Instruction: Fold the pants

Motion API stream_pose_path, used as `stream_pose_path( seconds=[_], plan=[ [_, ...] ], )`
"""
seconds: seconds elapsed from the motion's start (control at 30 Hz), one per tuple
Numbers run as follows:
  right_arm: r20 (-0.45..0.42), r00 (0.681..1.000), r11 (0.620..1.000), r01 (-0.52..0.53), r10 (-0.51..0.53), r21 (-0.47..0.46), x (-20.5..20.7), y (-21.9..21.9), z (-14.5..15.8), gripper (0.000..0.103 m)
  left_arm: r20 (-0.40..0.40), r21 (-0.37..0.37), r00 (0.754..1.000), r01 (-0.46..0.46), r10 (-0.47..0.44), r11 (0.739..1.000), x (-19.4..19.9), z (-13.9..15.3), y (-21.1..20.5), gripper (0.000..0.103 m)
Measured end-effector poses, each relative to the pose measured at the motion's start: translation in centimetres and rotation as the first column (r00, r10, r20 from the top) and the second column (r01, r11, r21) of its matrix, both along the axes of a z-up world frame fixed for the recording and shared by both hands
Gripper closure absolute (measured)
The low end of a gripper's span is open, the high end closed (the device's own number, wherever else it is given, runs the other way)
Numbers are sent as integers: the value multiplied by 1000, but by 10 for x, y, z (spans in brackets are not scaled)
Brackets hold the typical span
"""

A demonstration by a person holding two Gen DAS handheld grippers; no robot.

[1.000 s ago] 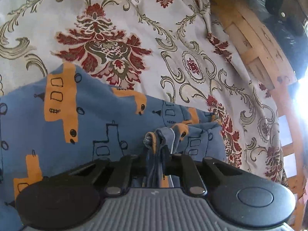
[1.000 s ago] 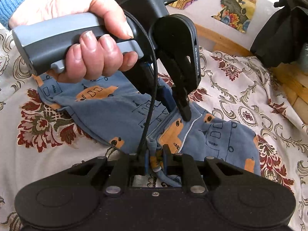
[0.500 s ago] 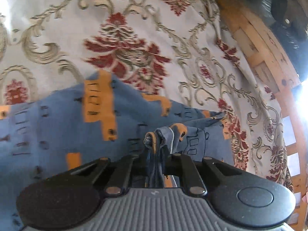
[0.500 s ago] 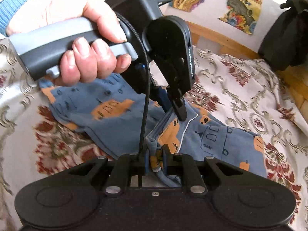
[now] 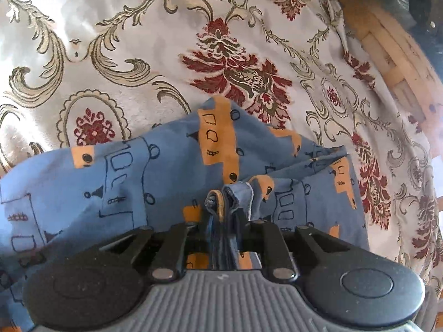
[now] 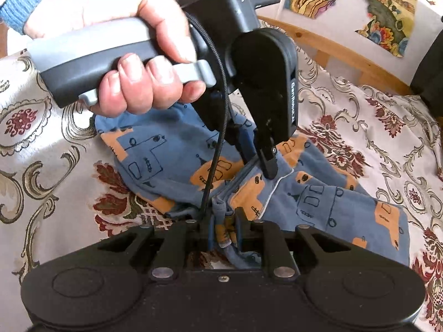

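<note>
The blue pants (image 6: 171, 155) with orange shapes are lying in a bunch on a flowery bedspread (image 6: 41, 149). On the left, a hand (image 6: 133, 63) is holding the left gripper (image 6: 257, 157) from above. Its fingers are pinching a raised bit of the pants between them. Nearer, in the middle, the right gripper (image 6: 223, 228) is squeezing a folded edge of the pants tight. To the right, the rest of the pants is lying flat on the bedspread.
</note>
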State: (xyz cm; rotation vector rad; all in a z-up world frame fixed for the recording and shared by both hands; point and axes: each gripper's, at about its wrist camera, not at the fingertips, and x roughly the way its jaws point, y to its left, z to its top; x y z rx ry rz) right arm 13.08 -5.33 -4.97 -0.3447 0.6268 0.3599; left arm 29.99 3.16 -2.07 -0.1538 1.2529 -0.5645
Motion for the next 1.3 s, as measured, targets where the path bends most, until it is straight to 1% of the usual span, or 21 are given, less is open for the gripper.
stream_pose_path(
  seconds=[0.03,0.1,0.2,0.23,0.3,0.33,0.4,0.47,0.5,0.57,0.63,0.67,0.77,0.8,0.83,0.9,0.97,1.03,1.1,1.23,1.3],
  plan=[
    [0,1000,1000,0,0,8,-1,-4,2,76,-1,8,1000,-8,8,1000,0,3,0,76],
    [10,1000,999,-7,7,46,-7,-20,10,47,-2,30,999,-32,32,999,-4,11,2,61],
    [66,998,998,-11,7,59,-23,-46,27,17,42,100,996,-77,73,992,-20,33,10,37],
    [93,996,999,7,-10,42,-28,-56,32,14,70,113,993,-98,90,989,-29,41,13,34],
    [133,990,999,46,-47,11,-36,-73,39,4,133,122,981,-157,140,980,-46,56,19,15],
    [152,986,997,71,-70,-3,-39,-83,41,3,171,133,969,-200,176,971,-56,63,20,11],
    [194,975,992,119,-109,-42,-42,-103,43,1,263,146,933,-291,246,946,-78,73,19,9],
    [247,958,982,169,-143,-87,-43,-121,43,1,355,146,898,-327,259,934,-99,79,10,5],
    [278,949,976,187,-151,-109,-43,-130,43,1,414,134,872,-344,262,929,-111,80,4,1],
    [328,933,970,201,-146,-139,-43,-146,42,1,556,79,786,-373,270,924,-139,74,-10,1],
    [365,922,965,203,-132,-164,-40,-159,41,1,625,12,713,-417,319,909,-154,61,-24,1],
    [373,919,964,203,-127,-172,-36,-165,41,1,622,5,708,-430,334,903,-154,54,-33,1],
    [389,913,972,190,-122,-141,-12,-178,43,1,559,104,780,-405,283,909,-140,34,-62,3],
    [395,911,975,182,-119,-124,-1,-180,43,1,563,130,788,-382,249,915,-139,29,-68,3],
    [395,911,978,174,-117,-113,12,-180,42,1,586,157,781,-370,215,916,-138,23,-73,3],
    [362,926,985,146,-105,-87,42,-178,35,1,608,218,772,-383,182,897,-133,9,-78,3],
    [288,956,992,90,-62,-87,69,-175,22,1,569,257,802,-381,180,888,-129,-8,-71,3],
    [239,971,987,29,10,-161,93,-174,1,1,529,227,818,-394,227,891,-127,-23,-55,0],
    [268,963,973,44,20,-228,107,-185,-13,1,529,136,805,-394,270,909,-132,-28,-35,0],
    [254,962,981,137,-99,-136,127,-230,-5,1,528,162,820,-353,221,921,-137,-21,-29,0],
    [292,939,961,232,-181,-151,123,-241,5,1,540,155,804,-386,249,910,-143,-10,-25,0]
  ],
)
